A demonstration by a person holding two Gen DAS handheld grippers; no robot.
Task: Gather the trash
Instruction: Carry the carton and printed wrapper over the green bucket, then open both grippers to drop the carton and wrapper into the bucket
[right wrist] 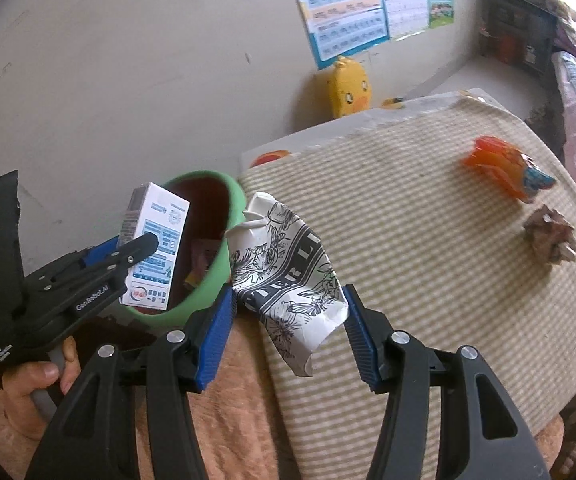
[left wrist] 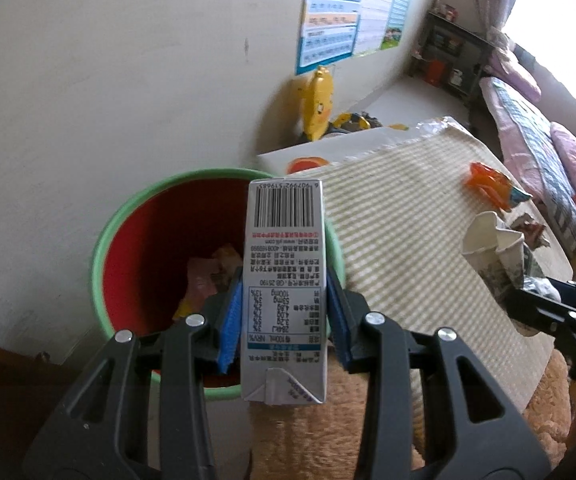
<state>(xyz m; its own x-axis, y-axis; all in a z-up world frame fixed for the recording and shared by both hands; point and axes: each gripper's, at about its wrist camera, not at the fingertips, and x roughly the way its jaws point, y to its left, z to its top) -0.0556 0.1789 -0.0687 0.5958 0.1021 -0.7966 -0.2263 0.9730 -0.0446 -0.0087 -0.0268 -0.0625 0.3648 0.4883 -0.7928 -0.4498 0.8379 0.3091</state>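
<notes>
Beside a plain cream wall hung with study charts, a bed with pink bedding runs toward a bright window. Nearer, a striped beige mat covers the work surface. A green-rimmed red bin, already holding wrappers, stands at its left edge. The left gripper clamps a milk carton just over the bin's rim, seemingly poised for dropping. The right gripper brackets a crumpled paper cup, jaws wide, apparently about to grasp. An orange wrapper and brown paper wad wait farther away.
</notes>
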